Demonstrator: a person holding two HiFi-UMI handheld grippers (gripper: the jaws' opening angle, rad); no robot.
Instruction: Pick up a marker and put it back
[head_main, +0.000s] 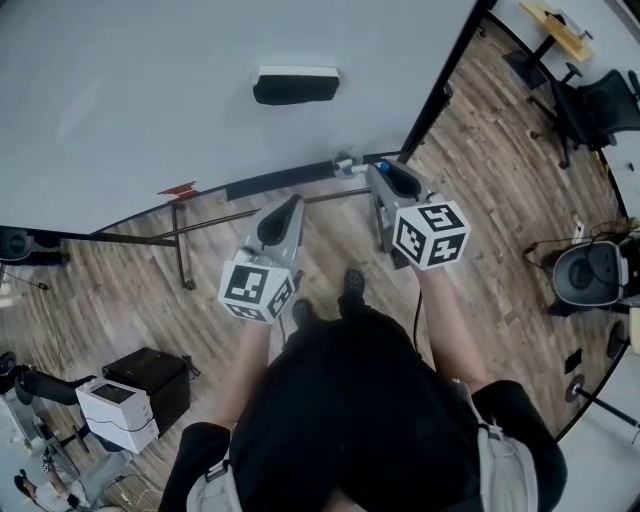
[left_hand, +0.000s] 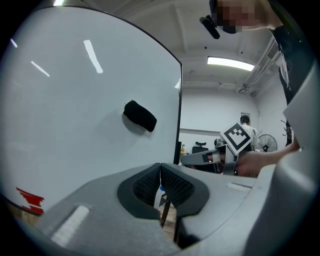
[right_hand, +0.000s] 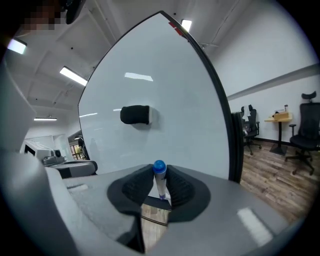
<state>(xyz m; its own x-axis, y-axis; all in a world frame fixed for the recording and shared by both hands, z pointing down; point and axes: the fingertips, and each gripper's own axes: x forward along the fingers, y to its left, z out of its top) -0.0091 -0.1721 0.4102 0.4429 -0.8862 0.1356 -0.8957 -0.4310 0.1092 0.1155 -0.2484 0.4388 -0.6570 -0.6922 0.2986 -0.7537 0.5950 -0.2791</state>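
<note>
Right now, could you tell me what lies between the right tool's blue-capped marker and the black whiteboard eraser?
Only bare whiteboard separates the blue-capped white marker from the black block eraser, as the right gripper view shows.

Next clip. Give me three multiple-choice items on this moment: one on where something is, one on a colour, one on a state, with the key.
1. Where does the black eraser sit?
A. stuck on the whiteboard
B. on the floor
C. on a chair

2. What colour is the cap of the marker in the right tongs?
A. red
B. blue
C. green

3. How do the left tongs stand?
A. wide open
B. shut on a marker
C. shut, with nothing between them

Key:
1 A: the head view shows the eraser on the board's face, well above the floor.
2 B: the right gripper view shows a blue cap standing just above the pads.
3 C: the left gripper view shows the pads meeting with nothing between them.
</note>
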